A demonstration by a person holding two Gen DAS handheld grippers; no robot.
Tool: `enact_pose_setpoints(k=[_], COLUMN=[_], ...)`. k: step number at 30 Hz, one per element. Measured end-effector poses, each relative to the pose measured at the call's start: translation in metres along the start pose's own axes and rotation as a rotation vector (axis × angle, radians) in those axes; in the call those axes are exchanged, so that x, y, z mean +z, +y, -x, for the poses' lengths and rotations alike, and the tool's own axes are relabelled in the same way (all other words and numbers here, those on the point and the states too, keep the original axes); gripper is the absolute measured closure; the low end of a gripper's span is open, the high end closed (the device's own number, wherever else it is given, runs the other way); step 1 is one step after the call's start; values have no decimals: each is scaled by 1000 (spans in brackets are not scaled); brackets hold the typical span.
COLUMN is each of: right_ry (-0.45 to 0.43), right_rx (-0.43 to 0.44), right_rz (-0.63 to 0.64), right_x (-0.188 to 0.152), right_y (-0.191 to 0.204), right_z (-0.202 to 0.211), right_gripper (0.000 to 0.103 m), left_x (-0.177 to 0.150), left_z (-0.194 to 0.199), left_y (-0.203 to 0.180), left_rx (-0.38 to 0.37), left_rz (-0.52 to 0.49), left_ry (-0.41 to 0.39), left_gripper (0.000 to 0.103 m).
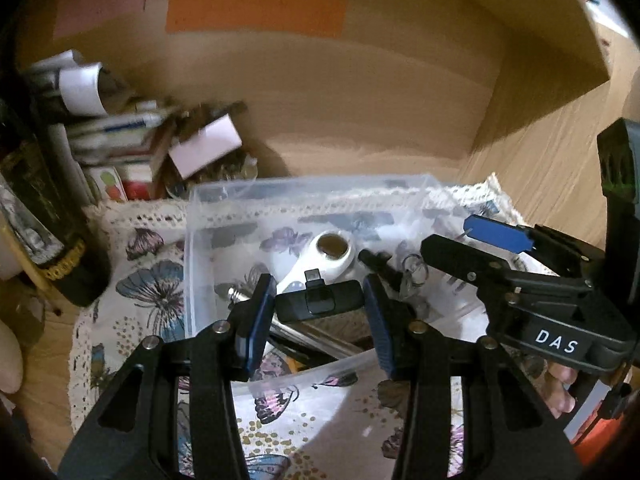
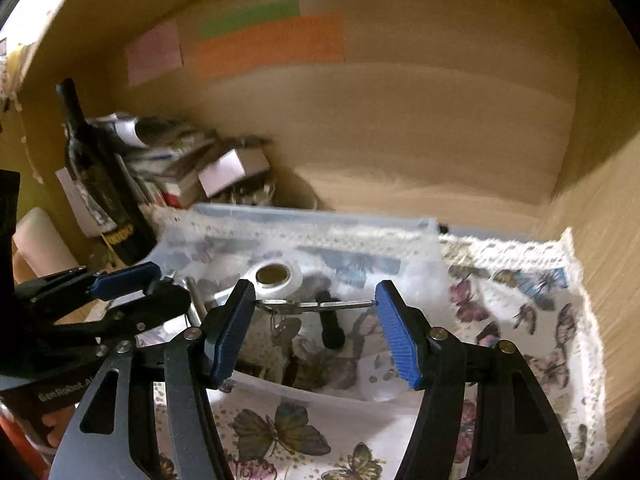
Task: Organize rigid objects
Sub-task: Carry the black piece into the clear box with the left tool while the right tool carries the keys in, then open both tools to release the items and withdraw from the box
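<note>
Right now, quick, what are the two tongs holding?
Left tongs: shut on the black device.
Right tongs: shut on the metal keys, above the clear bin.

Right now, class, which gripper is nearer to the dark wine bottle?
Left. The left gripper holds a black device over the clear bin, toward the wine bottle; the right gripper sits farther from it.

Quick count: one clear plastic bin (image 1: 208, 216); one white magnifier (image 1: 320, 256); one black clicker-type gadget (image 1: 318, 302); one metal clip (image 2: 316, 304); one dark wine bottle (image 2: 100, 184); three coloured paper strips on the wall, pink (image 2: 154, 52), green (image 2: 250, 18), orange (image 2: 272, 44); one butterfly cloth (image 2: 540, 320).
</note>
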State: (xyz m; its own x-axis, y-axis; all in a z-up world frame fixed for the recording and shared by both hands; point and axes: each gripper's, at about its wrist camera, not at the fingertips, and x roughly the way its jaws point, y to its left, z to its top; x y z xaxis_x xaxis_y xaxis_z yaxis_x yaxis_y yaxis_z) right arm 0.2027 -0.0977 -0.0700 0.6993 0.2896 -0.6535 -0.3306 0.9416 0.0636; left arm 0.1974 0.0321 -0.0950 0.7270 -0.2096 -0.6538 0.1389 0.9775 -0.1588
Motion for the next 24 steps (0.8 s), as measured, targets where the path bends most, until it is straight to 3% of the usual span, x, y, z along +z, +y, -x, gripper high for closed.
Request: enact_pose_setpoints(k=[9,16,24], right_ry=[122,50,-79], right_rx=[75,62,43], right_rz=[-49,-14,4], right_x=[-7,-3,-5], right_y=[-5,2,3], right_z=[-32,-6,49], right_gripper=[43,43,37], left_x=[-4,-1,-2], left_z=[-15,1,53], left_y=[12,10,-6], left_rx=[13,12,15], left_rz=[34,34,2], left_ry=[29,3,-109], left_gripper=[58,57,56])
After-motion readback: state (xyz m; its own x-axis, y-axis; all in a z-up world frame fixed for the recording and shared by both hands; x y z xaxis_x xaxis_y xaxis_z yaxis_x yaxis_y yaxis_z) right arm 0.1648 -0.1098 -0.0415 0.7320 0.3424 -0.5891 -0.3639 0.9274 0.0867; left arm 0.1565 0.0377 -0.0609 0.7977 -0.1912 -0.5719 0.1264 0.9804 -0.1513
